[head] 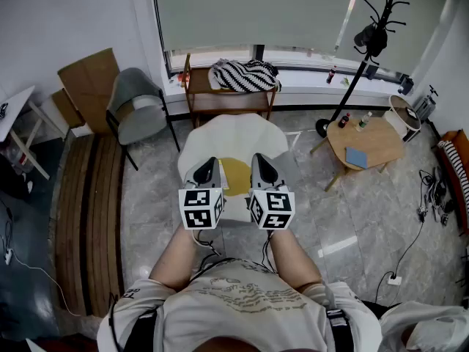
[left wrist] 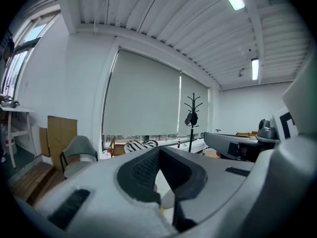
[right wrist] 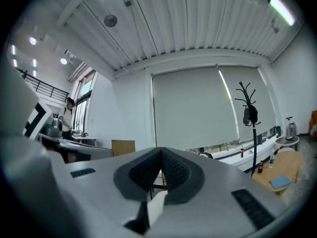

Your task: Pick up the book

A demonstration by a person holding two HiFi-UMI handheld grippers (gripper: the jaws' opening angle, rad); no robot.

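Observation:
In the head view both grippers are held side by side above a white rounded seat [head: 220, 134]. A flat yellow book-like thing [head: 236, 176] lies on that seat, between and just beyond the two grippers. My left gripper [head: 207, 169] and my right gripper [head: 262, 167] each have their jaws together with nothing between them. The left gripper view shows my left gripper [left wrist: 159, 155] pointing out over the room, and so does my right gripper [right wrist: 161, 163] in the right gripper view. A small blue book [head: 357, 157] lies on the wooden side table [head: 377, 141] at the right; the blue book [right wrist: 280, 182] also shows in the right gripper view.
A grey chair [head: 139, 108] stands at the back left beside cardboard sheets [head: 91, 79]. A wooden bench with a striped cloth [head: 244, 75] stands under the window. A black coat stand [head: 366, 46] rises by the side table. Wooden planks [head: 88, 218] lie at the left, cables [head: 432, 196] at the right.

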